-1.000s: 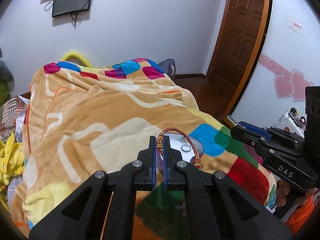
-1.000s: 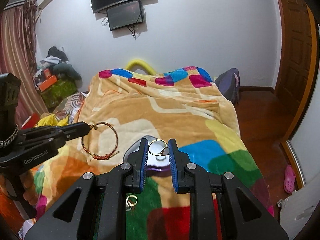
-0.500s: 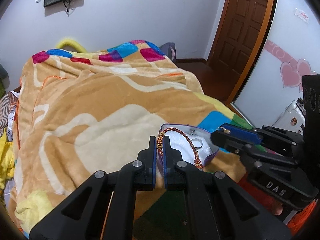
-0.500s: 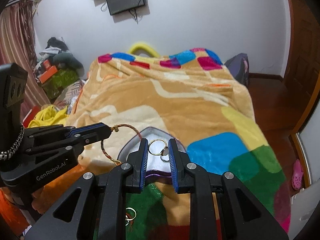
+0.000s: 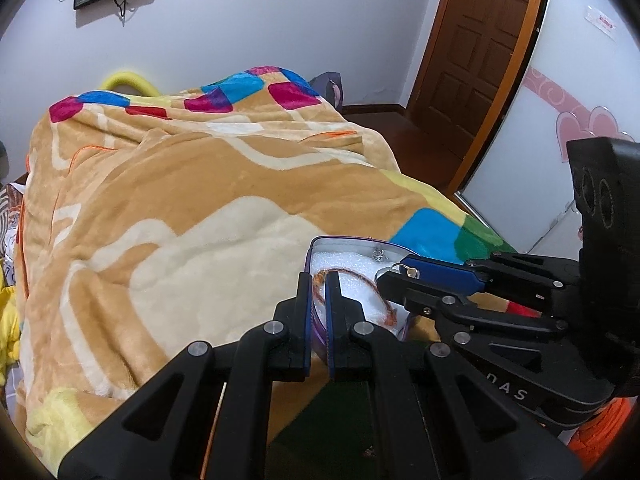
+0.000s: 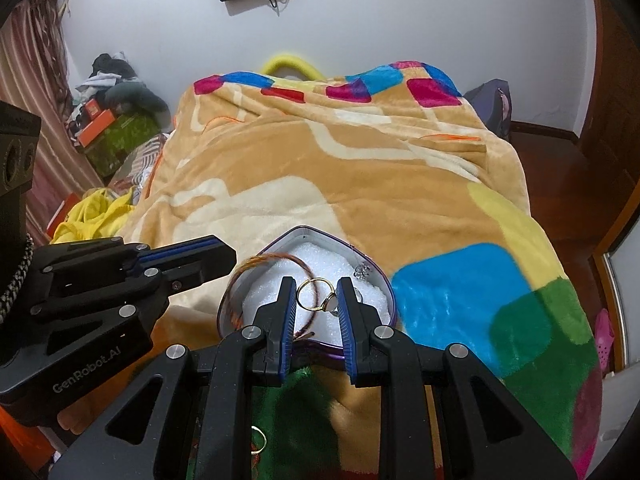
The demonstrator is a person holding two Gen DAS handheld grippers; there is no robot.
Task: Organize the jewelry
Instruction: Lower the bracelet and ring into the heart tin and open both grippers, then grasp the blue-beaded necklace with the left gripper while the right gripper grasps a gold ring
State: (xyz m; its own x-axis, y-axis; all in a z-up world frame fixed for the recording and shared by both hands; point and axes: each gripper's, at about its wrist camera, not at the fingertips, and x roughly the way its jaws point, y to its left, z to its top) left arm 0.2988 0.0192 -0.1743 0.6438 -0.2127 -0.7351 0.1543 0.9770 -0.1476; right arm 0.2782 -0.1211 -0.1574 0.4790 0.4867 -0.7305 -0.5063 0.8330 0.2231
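A purple heart-shaped tin [image 6: 384,280] with white foam inside lies on the blanket; it also shows in the left wrist view [image 5: 344,242]. My left gripper [image 5: 318,280] is shut on a red and gold braided bracelet [image 5: 360,278] that hangs into the tin; in the right wrist view the bracelet [image 6: 276,258] loops over the tin's left rim. My right gripper [image 6: 316,284] is shut on a gold ring [image 6: 314,294] just above the foam. A small silver piece [image 6: 362,271] lies inside the tin.
The bed is covered by a tan blanket [image 6: 320,168] with coloured squares. Another gold ring [image 6: 258,444] lies on the green patch under my right gripper. Clothes and boxes [image 6: 112,120] pile up at the left. A wooden door [image 5: 472,48] stands at the right.
Both grippers have moved down and forward over the tin. The bracelet now hangs into the tin and the ring sits just above the foam.
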